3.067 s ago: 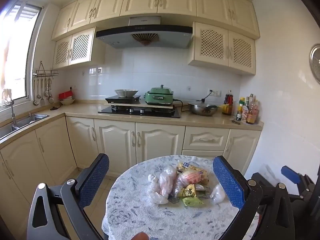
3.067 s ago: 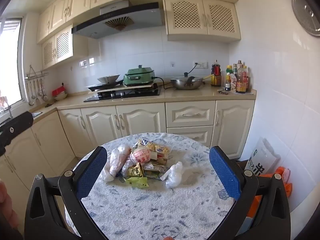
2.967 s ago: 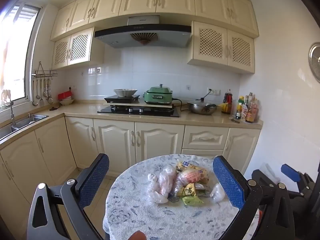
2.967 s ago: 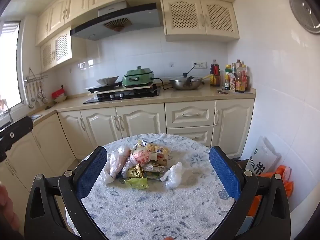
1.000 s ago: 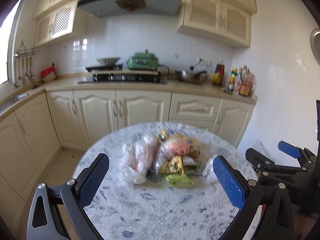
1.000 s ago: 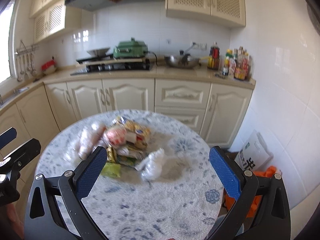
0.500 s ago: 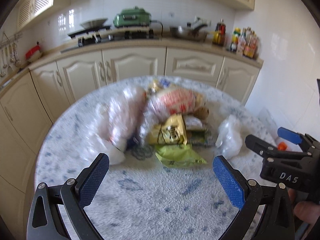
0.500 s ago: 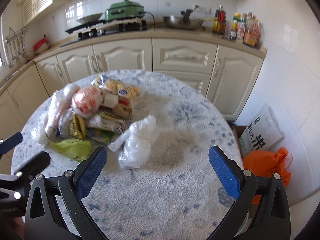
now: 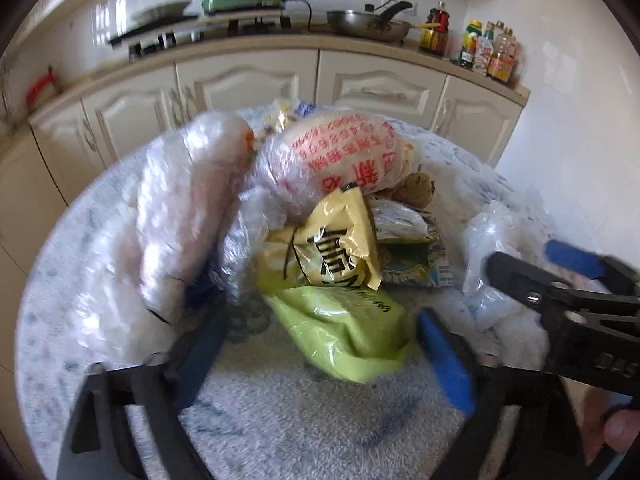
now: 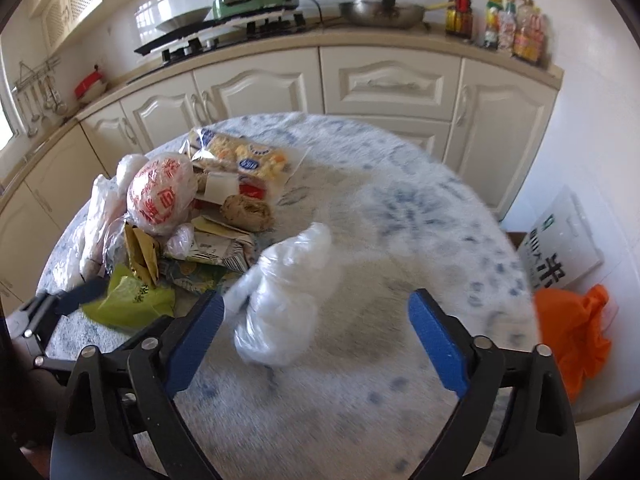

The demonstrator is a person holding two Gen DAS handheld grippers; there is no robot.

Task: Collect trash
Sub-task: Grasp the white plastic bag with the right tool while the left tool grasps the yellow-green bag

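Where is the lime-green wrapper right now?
In the left wrist view the lime-green wrapper lies on the table at the pile's near edge, just below the yellow packet, between the left hand-held gripper's open fingers.

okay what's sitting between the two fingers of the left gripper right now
In the left wrist view, the lime green wrapper lies between the open left gripper fingers, on the patterned tablecloth. The yellow snack bag sits just beyond it.

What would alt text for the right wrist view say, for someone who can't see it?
The open right gripper hangs low over a round table, its blue fingers either side of a crumpled white plastic bag. To the left lies a pile of wrappers, with the left gripper at a green bag.
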